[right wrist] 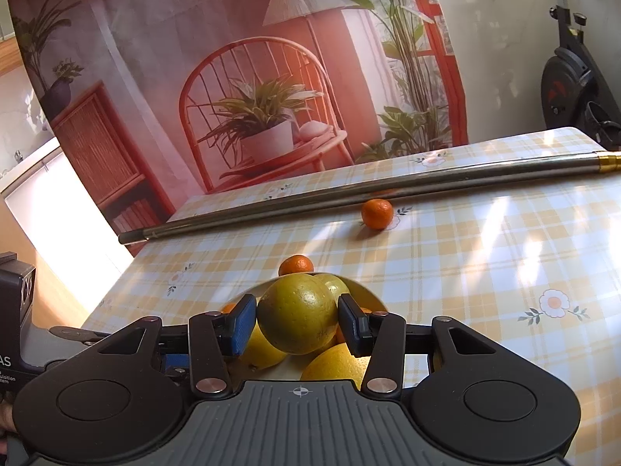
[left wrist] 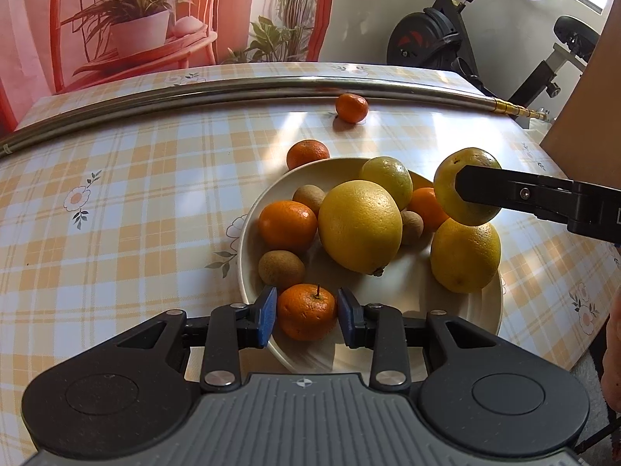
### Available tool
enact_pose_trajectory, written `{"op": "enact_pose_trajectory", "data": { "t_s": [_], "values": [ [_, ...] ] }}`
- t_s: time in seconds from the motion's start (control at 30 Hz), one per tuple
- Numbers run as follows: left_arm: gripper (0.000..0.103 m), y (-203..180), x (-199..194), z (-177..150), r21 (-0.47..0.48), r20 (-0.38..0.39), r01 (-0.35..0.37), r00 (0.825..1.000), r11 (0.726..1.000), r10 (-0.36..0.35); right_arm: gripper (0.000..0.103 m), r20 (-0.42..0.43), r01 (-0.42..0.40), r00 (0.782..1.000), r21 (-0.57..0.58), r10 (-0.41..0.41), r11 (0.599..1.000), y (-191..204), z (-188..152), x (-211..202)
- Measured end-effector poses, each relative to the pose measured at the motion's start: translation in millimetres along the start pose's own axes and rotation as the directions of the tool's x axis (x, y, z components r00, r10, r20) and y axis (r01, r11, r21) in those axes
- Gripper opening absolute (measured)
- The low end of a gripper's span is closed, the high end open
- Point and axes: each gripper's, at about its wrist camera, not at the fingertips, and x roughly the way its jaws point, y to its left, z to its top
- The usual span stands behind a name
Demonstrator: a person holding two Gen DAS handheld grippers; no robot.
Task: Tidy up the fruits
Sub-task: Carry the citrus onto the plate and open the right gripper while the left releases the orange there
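**Two fruits in the grippers, both round and ready to roll**

I am holding a small tangerine in my left gripper. The blue pads are sitting on either side of its widest part, narrow apart, and it is hanging just over the near rim of the cream bowl, stem up. Whether the pads are pressing hard or only just touching I cannot tell for certain, but they are meeting the peel on both sides.

My right gripper is clamping a yellow-green orange, again across the middle, and carrying it above the far right side of the bowl, over another yellow fruit.

I am judging the tangerine to be light with a loose, soft peel, so a gentle squeeze at the equator should suit it; too much would bruise it. The orange looks heavier and firmer, with a waxy, slightly slippery rind, so I am keeping the pads level with its centre to stop it rotating out.

The bowl is crowded with a big yellow citrus, kiwis and more tangerines. Two tangerines are lying outside it: one touching the far rim, one beside the metal pole.
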Motion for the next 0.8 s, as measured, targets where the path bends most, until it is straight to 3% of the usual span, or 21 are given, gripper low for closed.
{"op": "enact_pose_trajectory", "data": {
  "t_s": [0.17,0.43,0.8],
  "values": [
    [0.037,4,-5,0,-0.028,-0.003,0.023,1.000,0.999,-0.024,0.043,-0.016,-0.009,1.000,-0.003,0.009,1.000,4,1,4],
    [0.041,20,-26,7,-0.096,0.072,0.042,0.997,0.995,-0.035,0.043,-0.053,-0.041,0.998,-0.023,0.040,0.999,14,-4,11],
    [0.041,29,-46,11,-0.130,0.155,-0.045,0.986,0.991,0.065,0.043,-0.182,-0.096,0.980,-0.062,0.083,0.993,36,-19,29]
  ]
}}
